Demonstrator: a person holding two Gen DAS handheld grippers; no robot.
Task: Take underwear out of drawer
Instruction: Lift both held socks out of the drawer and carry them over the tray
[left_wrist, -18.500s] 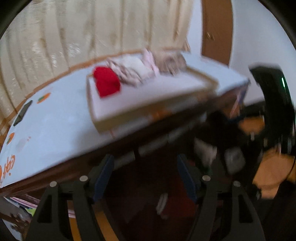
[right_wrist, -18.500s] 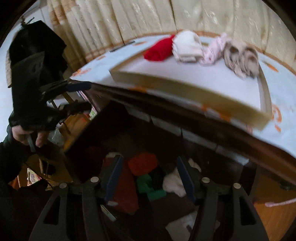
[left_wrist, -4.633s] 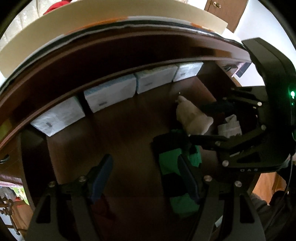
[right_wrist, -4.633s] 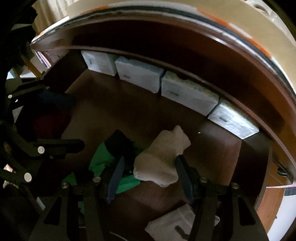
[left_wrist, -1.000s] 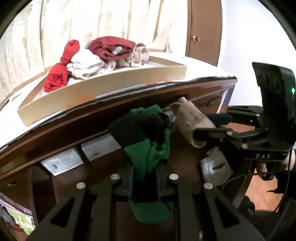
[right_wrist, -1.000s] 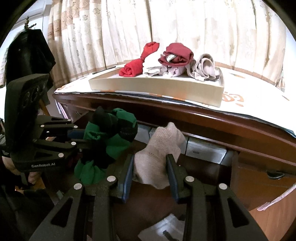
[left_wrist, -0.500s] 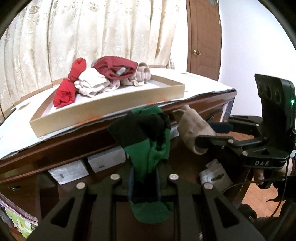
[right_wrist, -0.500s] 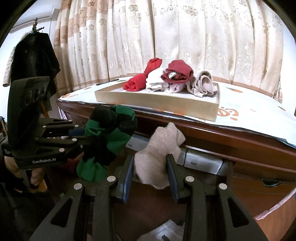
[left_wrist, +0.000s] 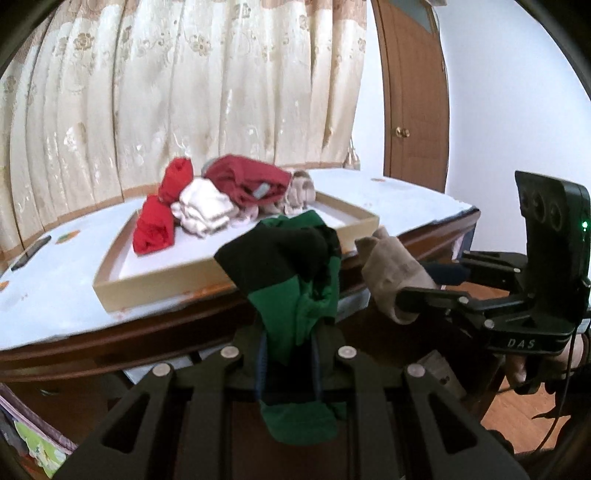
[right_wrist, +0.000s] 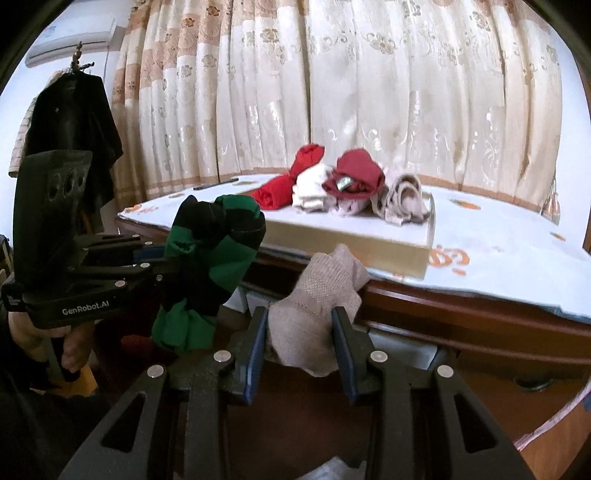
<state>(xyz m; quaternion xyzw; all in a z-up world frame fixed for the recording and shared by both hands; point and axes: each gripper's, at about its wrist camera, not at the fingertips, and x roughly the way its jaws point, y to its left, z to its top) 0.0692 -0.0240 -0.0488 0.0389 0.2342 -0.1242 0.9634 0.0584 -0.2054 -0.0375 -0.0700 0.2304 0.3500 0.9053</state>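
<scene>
Left gripper (left_wrist: 288, 363) clamps green-black underwear (left_wrist: 295, 280) before the cardboard tray (left_wrist: 236, 275)

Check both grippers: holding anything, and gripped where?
Left gripper is shut on the green-and-black underwear, pinched near its lower end. Right gripper is shut on the beige underwear, clamped across its lower half.

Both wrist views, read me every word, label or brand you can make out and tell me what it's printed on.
"DAS": on the black body of the right gripper, seen from the left wrist view.
"GenRobot.AI": on the black body of the left gripper, seen from the right wrist view.
Orange print on the white tablecloth: too blurred to read.
Tag on the dark red garment: too small to read.
</scene>
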